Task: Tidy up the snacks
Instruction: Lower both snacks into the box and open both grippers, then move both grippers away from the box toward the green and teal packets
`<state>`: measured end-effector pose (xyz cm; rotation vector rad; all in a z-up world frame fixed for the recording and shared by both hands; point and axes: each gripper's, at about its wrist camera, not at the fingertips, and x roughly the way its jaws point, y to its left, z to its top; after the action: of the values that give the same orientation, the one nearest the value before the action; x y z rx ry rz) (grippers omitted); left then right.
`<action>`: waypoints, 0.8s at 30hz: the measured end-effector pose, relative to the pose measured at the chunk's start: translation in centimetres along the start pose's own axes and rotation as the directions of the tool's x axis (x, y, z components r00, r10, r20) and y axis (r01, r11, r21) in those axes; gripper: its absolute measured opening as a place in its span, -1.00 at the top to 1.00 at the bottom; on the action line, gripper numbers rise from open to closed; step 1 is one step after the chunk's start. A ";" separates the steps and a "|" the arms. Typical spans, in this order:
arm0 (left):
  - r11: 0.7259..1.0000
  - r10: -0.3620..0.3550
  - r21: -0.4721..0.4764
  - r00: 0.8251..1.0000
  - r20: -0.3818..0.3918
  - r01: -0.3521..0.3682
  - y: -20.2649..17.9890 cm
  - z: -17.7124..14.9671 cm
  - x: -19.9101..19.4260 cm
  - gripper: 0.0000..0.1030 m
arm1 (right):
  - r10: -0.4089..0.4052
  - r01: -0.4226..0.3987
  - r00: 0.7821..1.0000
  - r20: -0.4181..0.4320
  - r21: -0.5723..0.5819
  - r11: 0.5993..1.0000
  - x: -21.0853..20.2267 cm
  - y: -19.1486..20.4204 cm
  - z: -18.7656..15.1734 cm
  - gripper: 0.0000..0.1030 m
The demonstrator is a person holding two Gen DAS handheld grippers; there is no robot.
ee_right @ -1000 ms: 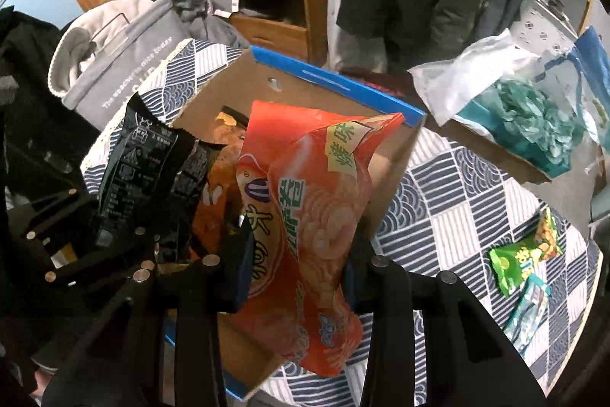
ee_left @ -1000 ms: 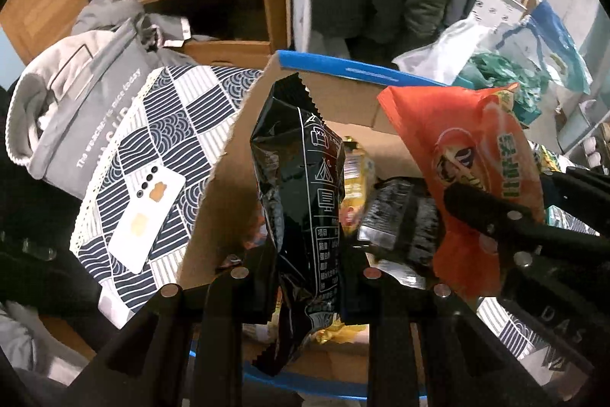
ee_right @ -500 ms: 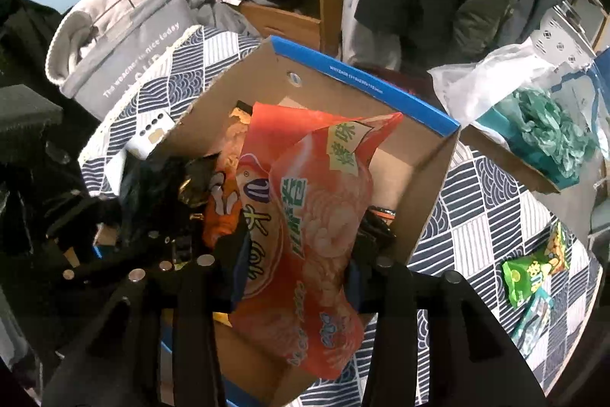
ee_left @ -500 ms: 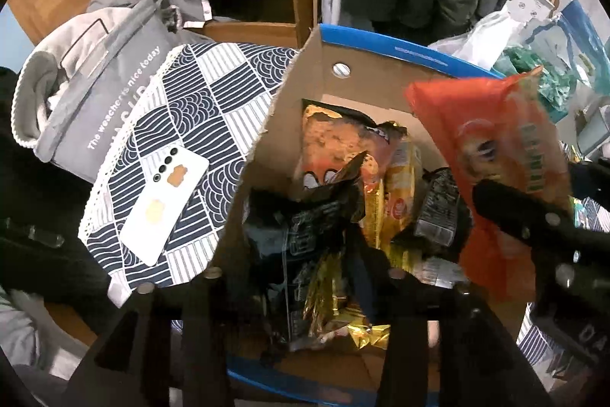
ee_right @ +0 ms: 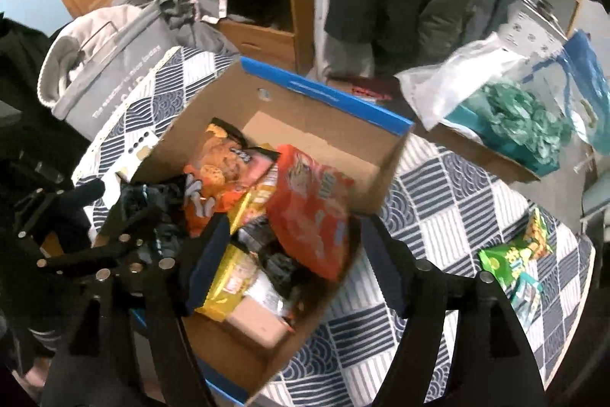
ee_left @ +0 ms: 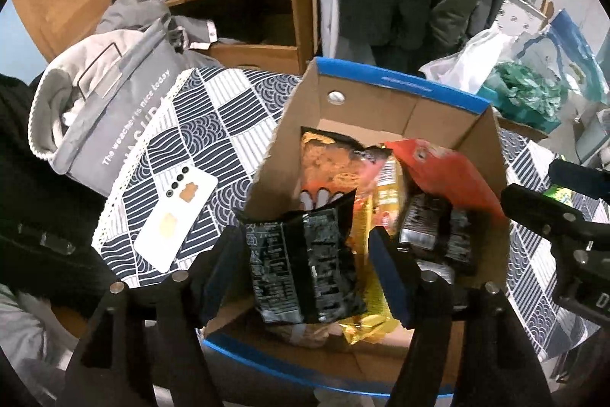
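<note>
A cardboard box (ee_left: 400,79) with a blue rim holds several snack bags. My left gripper (ee_left: 307,277) hangs over the box's near end, jaws opening. A black snack bag (ee_left: 305,262) stands between the pads, which do not press on it. My right gripper (ee_right: 293,266) is over the same box (ee_right: 324,90), jaws opening too. An orange snack bag (ee_right: 312,216) lies free on the pile below it. That orange bag (ee_left: 450,174) also shows in the left wrist view, beside the right gripper's fingers (ee_left: 549,216).
A white phone (ee_left: 175,216) lies on the patterned tablecloth left of the box, with a grey fabric bag (ee_left: 114,109) behind it. Green snack packs (ee_right: 511,254) lie on the table to the right. Plastic bags (ee_right: 514,117) and a wooden wardrobe stand behind.
Both grippers have gone from shut to open. The black bag and the orange bag, held upright before, have dropped down into the box among the other snacks.
</note>
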<state>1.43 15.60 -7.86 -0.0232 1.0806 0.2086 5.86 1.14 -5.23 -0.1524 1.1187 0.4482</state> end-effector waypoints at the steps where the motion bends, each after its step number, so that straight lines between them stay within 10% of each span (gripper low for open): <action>1: 1.000 -0.005 0.008 1.000 0.004 0.005 -0.3 0.0 -0.2 -0.39 | -0.009 0.009 1.000 0.001 0.004 1.000 -0.2 -0.3 -0.2 -0.43; 24: 0.980 -0.031 0.197 0.999 0.041 0.023 -9.1 -0.9 -2.8 -0.46 | -0.158 0.155 0.987 0.011 0.134 0.979 -4.3 -10.2 -6.3 -0.45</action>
<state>1.07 6.09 -6.57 0.1430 1.0523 0.0769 3.32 -11.34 -5.17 -0.1179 1.1027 0.2333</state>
